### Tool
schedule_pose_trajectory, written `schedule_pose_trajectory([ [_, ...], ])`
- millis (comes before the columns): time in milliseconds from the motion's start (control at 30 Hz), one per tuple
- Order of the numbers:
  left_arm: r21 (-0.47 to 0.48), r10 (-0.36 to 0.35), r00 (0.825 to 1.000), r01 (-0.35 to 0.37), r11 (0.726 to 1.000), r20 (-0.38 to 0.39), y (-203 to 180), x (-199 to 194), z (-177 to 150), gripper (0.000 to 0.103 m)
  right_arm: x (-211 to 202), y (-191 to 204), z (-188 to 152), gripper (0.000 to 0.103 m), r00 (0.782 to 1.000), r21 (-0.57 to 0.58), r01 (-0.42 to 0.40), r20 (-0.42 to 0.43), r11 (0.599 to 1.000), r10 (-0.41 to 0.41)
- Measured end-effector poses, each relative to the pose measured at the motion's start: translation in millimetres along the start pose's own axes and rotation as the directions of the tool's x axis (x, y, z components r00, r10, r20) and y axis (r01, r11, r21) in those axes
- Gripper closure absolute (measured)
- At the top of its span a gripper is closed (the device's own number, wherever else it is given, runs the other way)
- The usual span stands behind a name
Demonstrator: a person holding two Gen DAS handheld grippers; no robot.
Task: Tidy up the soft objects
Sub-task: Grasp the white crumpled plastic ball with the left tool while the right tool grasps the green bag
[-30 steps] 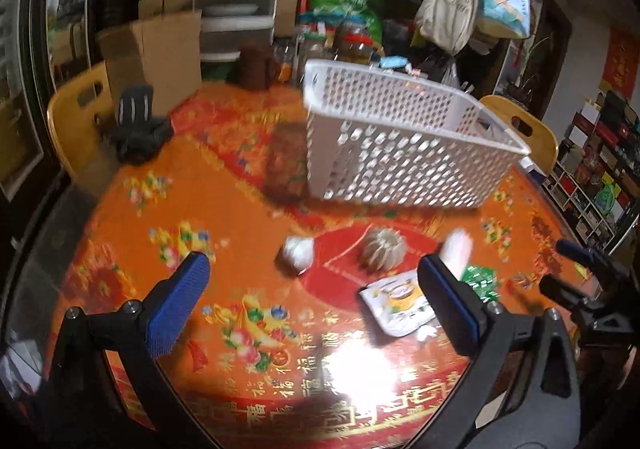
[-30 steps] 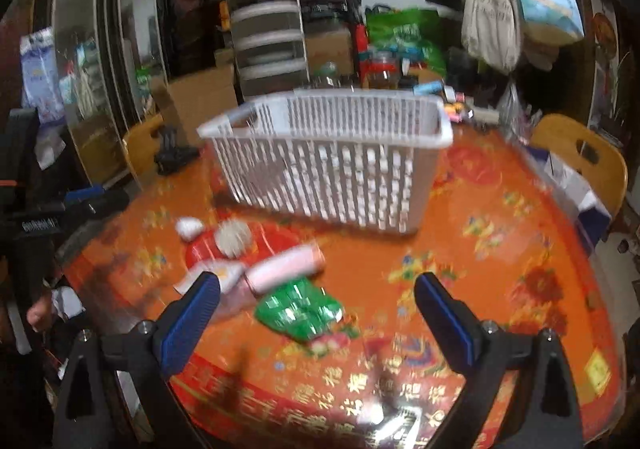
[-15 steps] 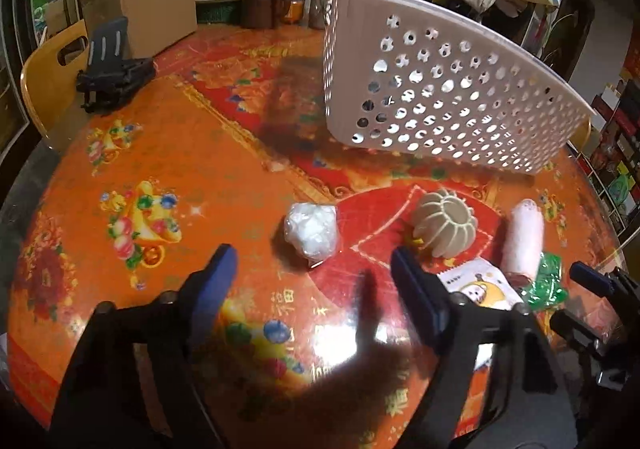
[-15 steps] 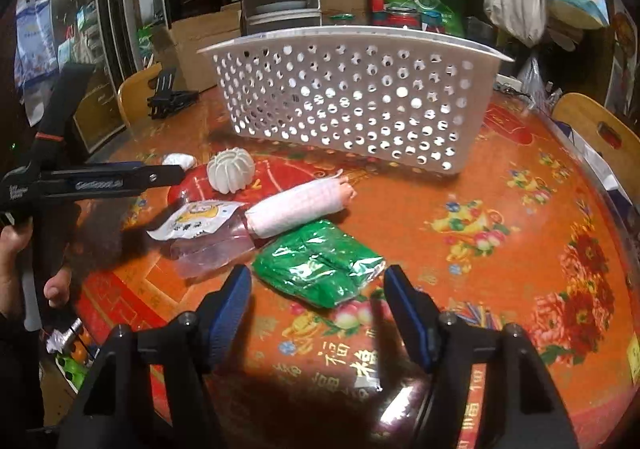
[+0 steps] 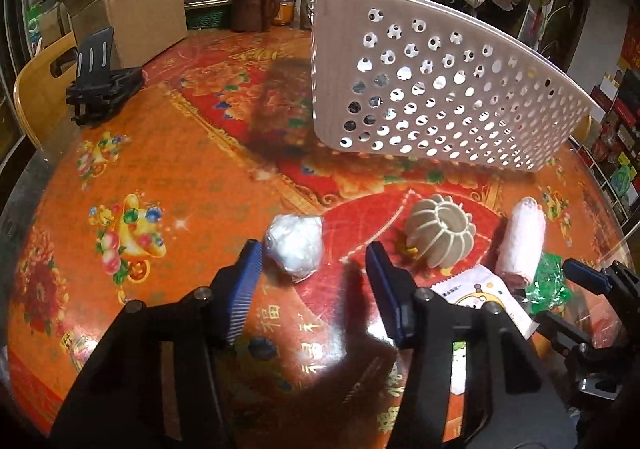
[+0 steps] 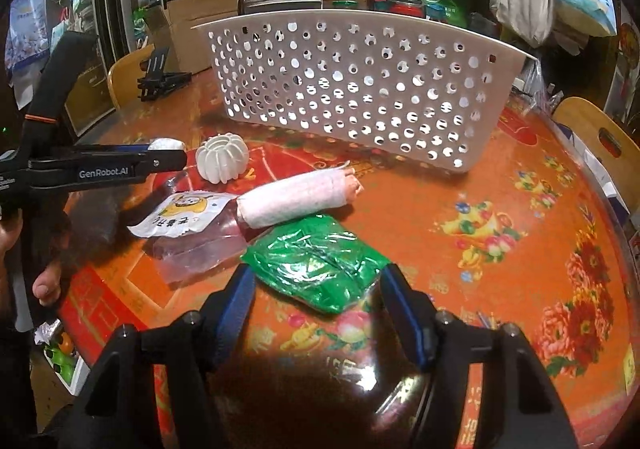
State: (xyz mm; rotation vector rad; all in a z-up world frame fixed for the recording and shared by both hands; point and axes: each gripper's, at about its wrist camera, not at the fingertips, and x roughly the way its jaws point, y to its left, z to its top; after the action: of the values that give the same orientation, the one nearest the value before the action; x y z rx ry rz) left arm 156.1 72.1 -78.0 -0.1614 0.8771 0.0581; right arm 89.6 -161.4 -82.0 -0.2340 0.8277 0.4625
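Your round worktop (image 5: 168, 153) wears a bright orange cloth. The white basket (image 6: 360, 89) stands at its far side. Only your right view shows the whole green packet (image 6: 320, 265), between your spread right hand-held gripper (image 6: 316, 289). Your left hand-held gripper (image 5: 314, 269), also spread, frames the white ball (image 5: 296, 245).

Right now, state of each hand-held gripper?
Left hand-held gripper: open, empty, straddling the crumpled white plastic ball.
Right hand-held gripper: open, empty, straddling the shiny green plastic packet.
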Motion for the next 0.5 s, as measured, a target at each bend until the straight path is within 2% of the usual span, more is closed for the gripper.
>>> schedule_pose_trajectory([
  [267,0.003,-0.013,1.000,0.013,1.000,0.004,0,-1,-1,0.052,7,3,9,0.036,0.999,-0.015,0.036,-0.021,0.999,-0.037],
  [367,0.005,-0.014,1.000,0.014,1.000,0.003,0,-2,-1,0.052,12,3,12,0.030,0.999,-0.013,0.033,-0.030,0.999,-0.033],
  [500,0.007,-0.018,1.000,0.018,1.000,0.002,-1,-2,-1,0.052,15,1,16,0.029,0.999,-0.006,0.028,-0.036,1.000,-0.028],
])
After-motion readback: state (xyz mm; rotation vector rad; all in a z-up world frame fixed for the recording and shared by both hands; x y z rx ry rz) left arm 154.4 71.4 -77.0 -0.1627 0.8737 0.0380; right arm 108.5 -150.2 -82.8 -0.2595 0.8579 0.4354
